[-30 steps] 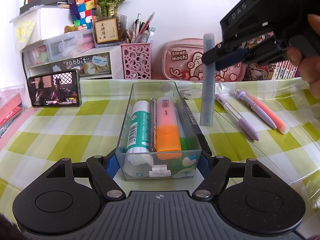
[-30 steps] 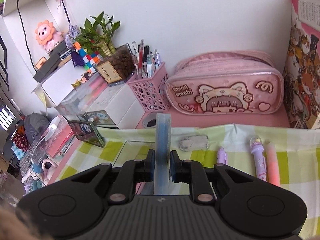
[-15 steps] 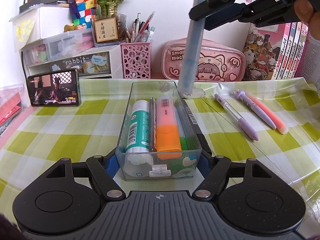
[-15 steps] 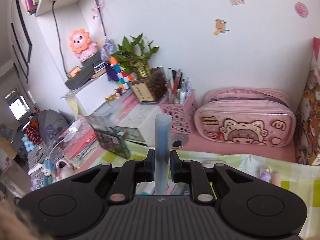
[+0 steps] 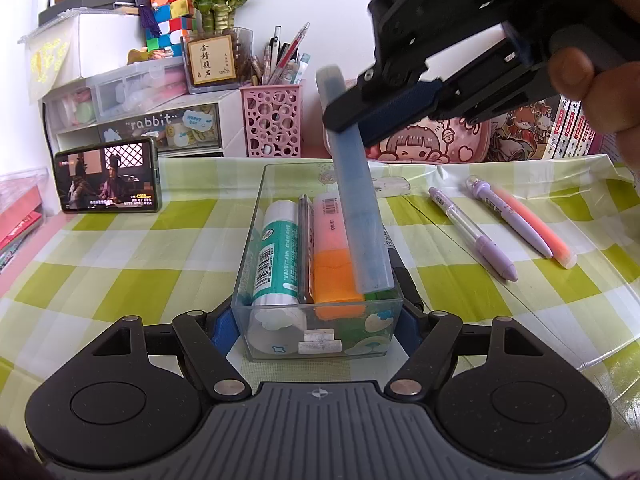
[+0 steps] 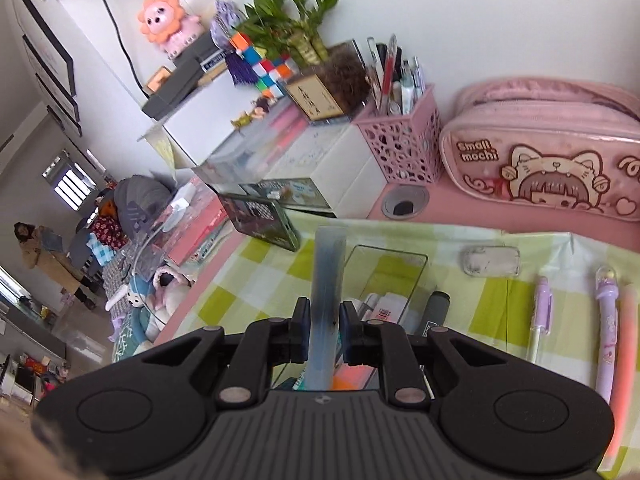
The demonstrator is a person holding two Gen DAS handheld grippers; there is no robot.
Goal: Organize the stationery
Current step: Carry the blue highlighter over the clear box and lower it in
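Observation:
A clear plastic box [image 5: 256, 264] stands on the checked tablecloth, and my left gripper [image 5: 314, 330] is shut on its near end, one pad on each side wall. Inside lie a green-and-white glue stick [image 5: 276, 248], a thin pen [image 5: 304, 240] and an orange highlighter [image 5: 332, 256]. My right gripper [image 5: 348, 116] is shut on the upper part of a long blue-grey stick [image 5: 360, 208]. The stick slants down with its lower end inside the box, beside the highlighter. In the right wrist view the stick [image 6: 326, 276] rises between the right gripper [image 6: 324, 332] jaws, above the box [image 6: 384, 276].
A black marker [image 5: 396, 256] lies against the box's right wall. Right of it lie two purple pens [image 5: 472, 232] [image 5: 508, 216], a pink-orange highlighter [image 5: 536, 228] and a grey eraser [image 5: 390, 186]. A phone [image 5: 108, 180], a pink pen basket [image 5: 272, 120] and a pink pouch [image 6: 540, 160] line the back.
The right gripper lifted the blue-grey stick off the cloth right of the box, carried it up and left, then lowered it tilted into the box. The left gripper and box stayed still.

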